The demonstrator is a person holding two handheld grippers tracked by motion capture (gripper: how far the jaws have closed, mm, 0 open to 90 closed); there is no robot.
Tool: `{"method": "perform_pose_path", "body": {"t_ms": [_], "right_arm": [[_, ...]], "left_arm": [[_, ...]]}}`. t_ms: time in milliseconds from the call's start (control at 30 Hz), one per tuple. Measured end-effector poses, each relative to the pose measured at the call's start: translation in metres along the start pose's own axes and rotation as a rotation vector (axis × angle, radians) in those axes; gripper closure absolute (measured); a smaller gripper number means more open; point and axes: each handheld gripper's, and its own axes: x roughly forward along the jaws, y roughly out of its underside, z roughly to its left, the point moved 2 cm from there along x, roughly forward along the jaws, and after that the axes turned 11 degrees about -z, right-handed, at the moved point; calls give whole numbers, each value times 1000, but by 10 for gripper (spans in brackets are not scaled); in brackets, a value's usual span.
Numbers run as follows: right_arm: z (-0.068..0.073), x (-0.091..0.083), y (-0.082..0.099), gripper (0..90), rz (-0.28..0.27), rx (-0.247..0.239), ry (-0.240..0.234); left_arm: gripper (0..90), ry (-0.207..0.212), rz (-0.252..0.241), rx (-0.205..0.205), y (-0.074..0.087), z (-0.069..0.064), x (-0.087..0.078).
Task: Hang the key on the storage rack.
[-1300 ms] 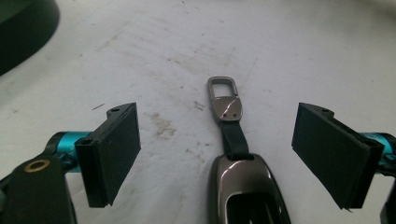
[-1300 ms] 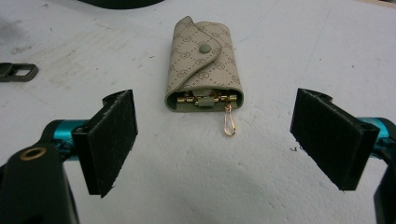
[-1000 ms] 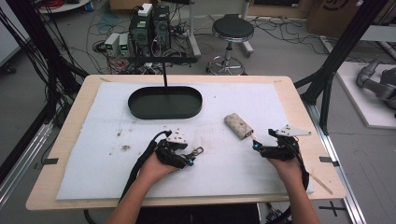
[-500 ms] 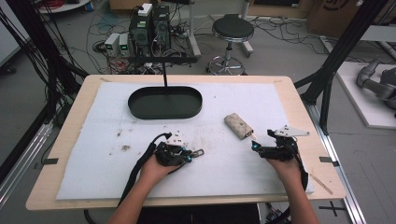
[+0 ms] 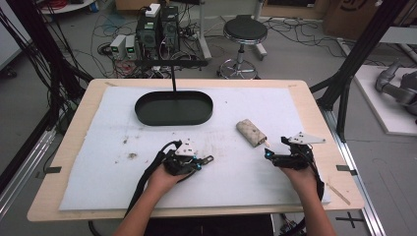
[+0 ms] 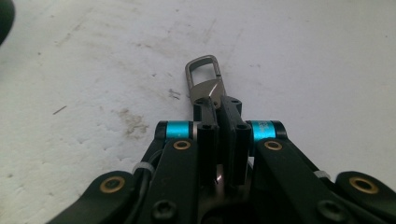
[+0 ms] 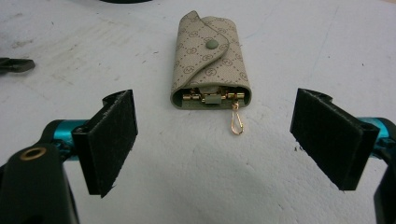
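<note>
The left tool (image 6: 218, 109) has just closed on the grey metal clip (image 6: 204, 79); the right tool (image 7: 212, 140) gapes before the beige monogrammed key pouch (image 7: 209, 58) on the white-padded surface (image 5: 255, 196). The clip should approach the pouch's gold hook (image 7: 237, 122) level.

Black oval tray (image 5: 174, 108), round stool (image 5: 245, 30)

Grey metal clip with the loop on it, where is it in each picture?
High view: the grey metal clip lies low, just left of centre, on the white mat.
Left gripper view: centre, a little above the middle.
Right gripper view: probably the dark tip at the far left edge.
Shared landmark: the black oval tray, along the top of each view.
</note>
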Motion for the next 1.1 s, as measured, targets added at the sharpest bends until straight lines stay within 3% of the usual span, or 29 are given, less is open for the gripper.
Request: {"method": "perform_pose_path", "body": {"t_ms": [167, 400, 700, 1100], "right_arm": [[0, 0, 0, 152, 1, 2, 0], [3, 1, 0, 152, 1, -1, -6], [5, 3, 0, 152, 6, -7, -16], [6, 4, 1, 152, 13, -2, -18]], "left_arm": [[860, -8, -76, -32, -7, 5, -14], [859, -54, -182, -53, -26, 21, -46], [858, -101, -231, -55, -49, 45, -78], [858, -204, -282, -45, -84, 86, -114]]}}
